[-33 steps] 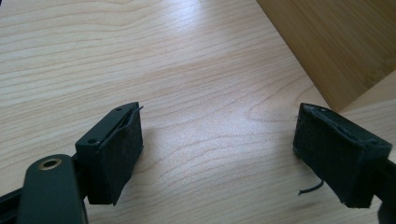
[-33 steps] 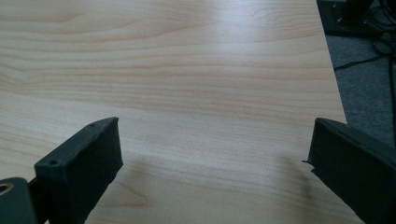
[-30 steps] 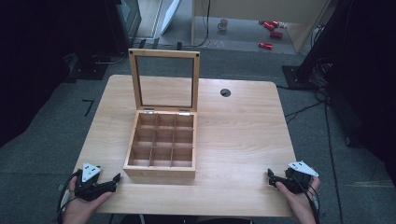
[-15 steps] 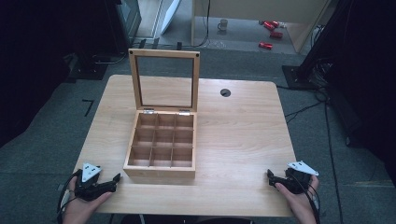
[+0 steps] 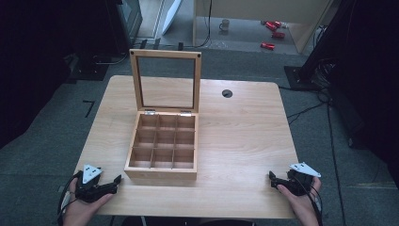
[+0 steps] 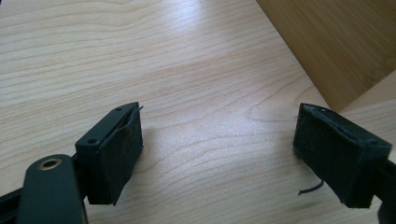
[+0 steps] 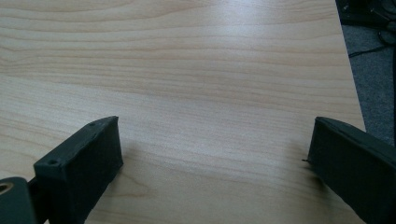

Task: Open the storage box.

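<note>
One pale wooden surface (image 5: pixel 244 141), rectangular, on grey carpet, with a small dark round hole (image 5: pixel 227 93) near its far edge, right of centre. Plain wood grain under both claws in the two gripper views.

On the surface, left of centre: a wooden box (image 5: pixel 162 148), lid (image 5: pixel 165 81) up and standing nearly upright at the back on two small metal hinges, a clear pane framed in wood. Inside, thin partitions making nine compartments, three by three, all bare as far as the high view shows. Near corner of the box wall (image 6: pixel 336 46) at upper right in the left gripper view, close to that claw but apart from it.

At the near left corner of the surface: left claw (image 5: pixel 114 181) in the person's left hand (image 5: pixel 80 209), grey three-cornered plate on top, pointing right toward the box front, just short of it. Jaws spread wide in the left gripper view, black padded faces well apart, bare wood between, a loose thread hanging off the right pad.

At the near right edge: right claw (image 5: pixel 272 177) in the right hand (image 5: pixel 301 202), cable trailing back over the wrist, pointing left, well apart from the box. Jaws wide apart in the right gripper view too, bare wood between, surface edge and grey carpet at upper right.

Beyond the surface on the floor: a mug (image 5: pixel 225 24) and several red objects (image 5: pixel 272 33), small and far off.
</note>
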